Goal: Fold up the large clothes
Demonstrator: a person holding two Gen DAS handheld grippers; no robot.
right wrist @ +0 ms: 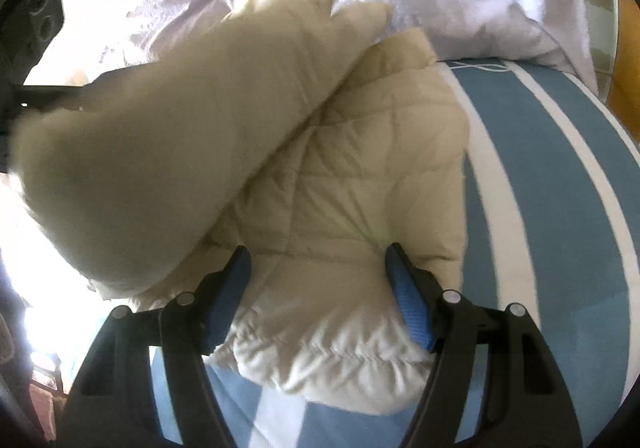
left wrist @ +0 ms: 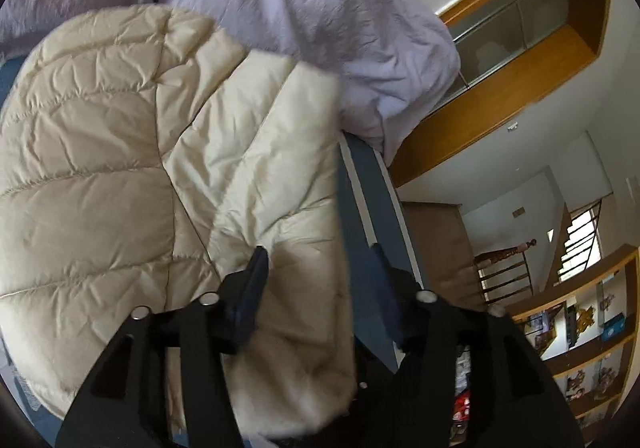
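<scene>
Cream quilted puffer jacket (left wrist: 120, 152) lying on a bed with a blue-and-white striped cover (right wrist: 560, 176); in the left wrist view it fills the left and centre of the frame, with a rumpled lilac duvet (left wrist: 320, 8) across the top; in the right wrist view it occupies the centre, one padded section (right wrist: 168, 152) doubled over the body from upper centre toward the left edge.

Left tool (left wrist: 316, 260): jaws apart, a blurred edge of the jacket between them; whether the pads press on it cannot be told, and the fabric looks released rather than pinched. Right tool (right wrist: 316, 260): jaws set wide on either side of the gathered elastic hem (right wrist: 332, 360) at lower centre, the right pad dimpling the quilting; the jacket appears bunched and held between the pads.

Handling, as a judgement: light, bulky and springy; the fill should compress under a grip and puff back when let go, so folds are likely to reopen unless pressed flat; the smooth shell looks slippery. Best purchase is probably at stitched, firmer parts; the elastic hem, quilting seams or a cuff; rather than mid-panel, where the pads would gather only loose shell.
</scene>
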